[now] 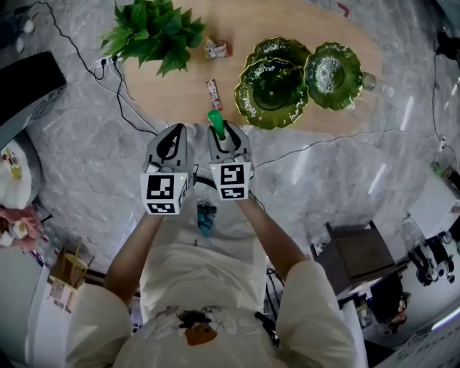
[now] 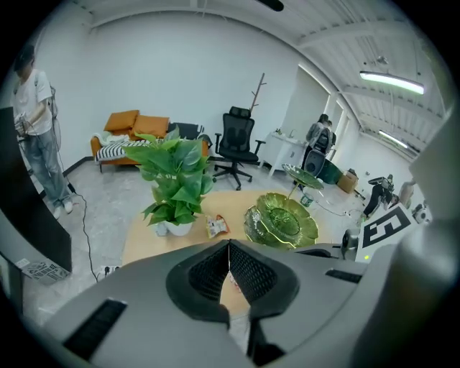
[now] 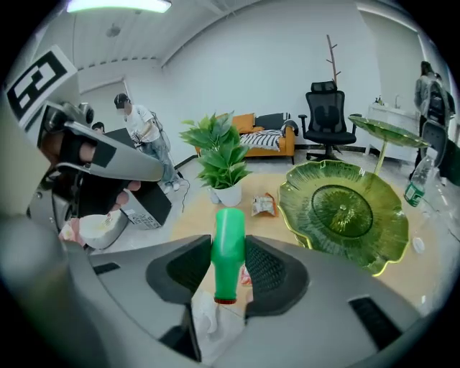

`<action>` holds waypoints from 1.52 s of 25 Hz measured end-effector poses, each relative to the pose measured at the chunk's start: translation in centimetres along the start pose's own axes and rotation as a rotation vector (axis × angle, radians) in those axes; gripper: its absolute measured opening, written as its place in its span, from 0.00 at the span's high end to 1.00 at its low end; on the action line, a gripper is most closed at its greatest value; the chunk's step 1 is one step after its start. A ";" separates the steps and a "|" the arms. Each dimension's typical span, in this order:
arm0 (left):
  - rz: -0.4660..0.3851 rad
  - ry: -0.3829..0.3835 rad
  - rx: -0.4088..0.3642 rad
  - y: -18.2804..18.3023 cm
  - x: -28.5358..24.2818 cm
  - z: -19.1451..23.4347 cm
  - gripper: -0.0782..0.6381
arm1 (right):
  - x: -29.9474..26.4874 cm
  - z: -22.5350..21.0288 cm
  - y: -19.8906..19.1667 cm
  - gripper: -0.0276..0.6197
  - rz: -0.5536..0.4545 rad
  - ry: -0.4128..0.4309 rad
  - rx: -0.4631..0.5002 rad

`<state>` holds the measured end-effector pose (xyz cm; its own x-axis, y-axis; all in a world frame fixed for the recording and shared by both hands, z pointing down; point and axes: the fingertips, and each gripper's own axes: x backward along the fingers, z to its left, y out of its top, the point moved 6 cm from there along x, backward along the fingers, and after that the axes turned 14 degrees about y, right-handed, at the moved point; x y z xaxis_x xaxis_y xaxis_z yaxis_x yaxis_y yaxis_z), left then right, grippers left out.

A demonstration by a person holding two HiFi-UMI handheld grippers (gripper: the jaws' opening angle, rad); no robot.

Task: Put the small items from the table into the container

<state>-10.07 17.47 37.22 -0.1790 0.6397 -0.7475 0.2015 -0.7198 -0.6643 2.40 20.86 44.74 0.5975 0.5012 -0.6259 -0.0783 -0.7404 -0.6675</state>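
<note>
Right gripper clamps a green bottle, maybe a tube, held off the table for carrying to the green dish; left gripper pinched together, empty, waiting alongside.

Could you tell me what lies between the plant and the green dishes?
A snack packet, shown in the head view; a wrapped bar lies nearby.

A packet, seemingly, lies between plant and dishes on table.
</note>
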 end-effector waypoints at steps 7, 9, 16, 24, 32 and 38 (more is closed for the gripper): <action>-0.042 -0.028 -0.015 2.3 1.0 -1.5 0.88 | 2.0 -0.3 2.0 0.72 -0.054 -0.004 -0.006; -0.055 -0.031 -0.016 3.0 1.5 -2.1 0.88 | 2.7 -0.5 2.6 0.72 -0.070 -0.004 -0.007; -0.091 -0.028 -0.018 5.2 2.9 -4.1 0.88 | 5.8 -1.4 5.3 0.72 -0.137 -0.010 -0.020; -0.128 -0.046 -0.029 7.6 3.7 -7.0 0.88 | 9.0 -3.4 8.3 0.72 -0.239 -0.023 -0.037; -0.150 -0.076 -0.022 10.0 3.7 -10.7 0.88 | 12.3 -6.7 10.3 0.72 -0.273 -0.075 -0.035; -0.166 -0.099 -0.026 11.3 3.0 -13.0 0.88 | 14.1 -9.1 11.5 0.72 -0.306 -0.101 -0.028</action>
<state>4.22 14.82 27.49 -0.3055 0.7188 -0.6245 0.1855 -0.5984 -0.7794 17.17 15.31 31.87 0.5072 0.7436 -0.4357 0.1158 -0.5598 -0.8205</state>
